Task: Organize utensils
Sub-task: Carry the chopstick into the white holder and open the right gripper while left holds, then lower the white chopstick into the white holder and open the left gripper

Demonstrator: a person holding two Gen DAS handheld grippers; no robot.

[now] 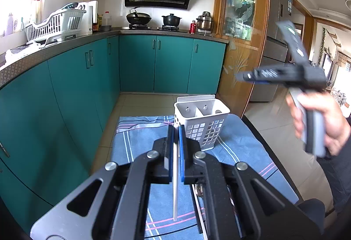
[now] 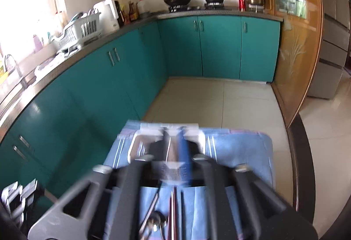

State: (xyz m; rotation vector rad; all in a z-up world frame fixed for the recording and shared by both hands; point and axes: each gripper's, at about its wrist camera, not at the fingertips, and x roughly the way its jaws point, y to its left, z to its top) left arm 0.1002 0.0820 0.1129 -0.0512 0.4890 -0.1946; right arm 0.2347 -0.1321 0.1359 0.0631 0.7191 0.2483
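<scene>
In the left wrist view my left gripper [image 1: 176,130] is shut on a thin white stick-like utensil [image 1: 175,180] that hangs down between the blue pads. It stands just left of a white perforated utensil holder [image 1: 203,124] with two compartments on a blue striped cloth [image 1: 136,147]. My right gripper [image 1: 239,76] is raised at the right, blurred, fingers together. In the blurred right wrist view the right gripper [image 2: 175,136] looks shut and empty above the holder [image 2: 144,130]. Metal utensils [image 2: 153,222] and red-brown chopsticks [image 2: 173,213] lie on the cloth below.
Teal cabinets [image 1: 72,77] curve along the left and back. A dish rack [image 1: 54,24] stands on the counter. Pots [image 1: 171,19] stand on the stove. A wooden glass door [image 1: 243,38] is at the right. The table's dark edge [image 1: 267,147] runs along the right.
</scene>
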